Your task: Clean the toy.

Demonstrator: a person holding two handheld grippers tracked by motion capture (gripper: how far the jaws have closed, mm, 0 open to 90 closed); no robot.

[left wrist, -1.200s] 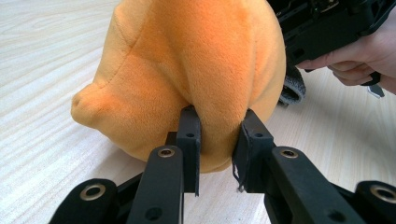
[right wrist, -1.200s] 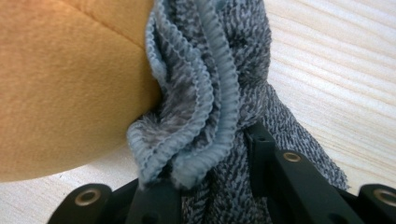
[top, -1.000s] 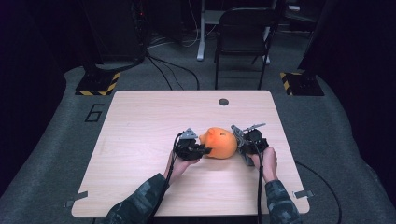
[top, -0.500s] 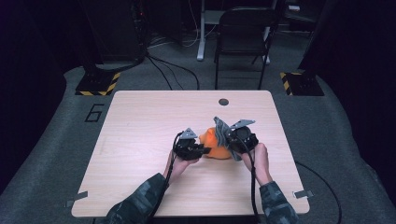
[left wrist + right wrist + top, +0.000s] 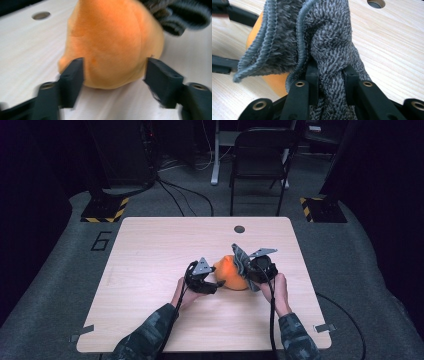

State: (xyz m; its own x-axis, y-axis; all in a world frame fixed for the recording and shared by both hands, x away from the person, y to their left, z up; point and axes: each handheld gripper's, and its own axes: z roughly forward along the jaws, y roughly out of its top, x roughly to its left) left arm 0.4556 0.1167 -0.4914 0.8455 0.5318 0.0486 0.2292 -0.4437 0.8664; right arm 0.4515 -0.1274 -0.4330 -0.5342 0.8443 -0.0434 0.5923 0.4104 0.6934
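The soft, light grey cloth [image 5: 329, 45] bunches easily in the clamped right hand-held gripper [image 5: 329, 85]; the left hand-held gripper [image 5: 113, 72], jaws just opening, straddles the orange plush ball [image 5: 112, 42] loosely.

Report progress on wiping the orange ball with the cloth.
Done: the right hand-held gripper is shut on the grey cloth. In hand: the cloth lies against the orange ball; the left hand-held gripper has just been opening, its jaws either side of the ball. Left: the rest of the wiping.
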